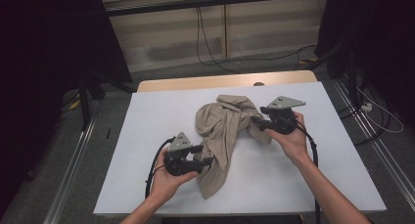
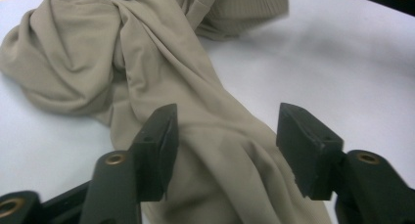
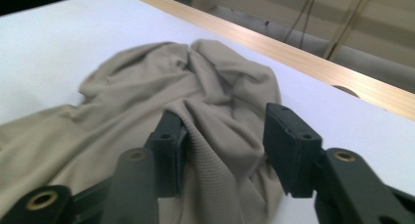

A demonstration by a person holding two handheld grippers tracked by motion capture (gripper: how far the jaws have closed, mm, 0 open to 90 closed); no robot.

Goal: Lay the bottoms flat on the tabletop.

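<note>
Between both tongs – beige cloth [image 1: 222,131] | jaws apart – unclamped

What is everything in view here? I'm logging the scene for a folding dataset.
garment: one, beige, crumpled at the middle of the table cover.
table cover: one, white, spread over the tabletop.
wooden table edge: one, light brown, along the far side.
cables: several, dark, on the floor behind the table.
left gripper: one, black, jaws open with cloth between them, at the garment's near end.
right gripper: one, black, jaws open over the garment's right edge.
</note>
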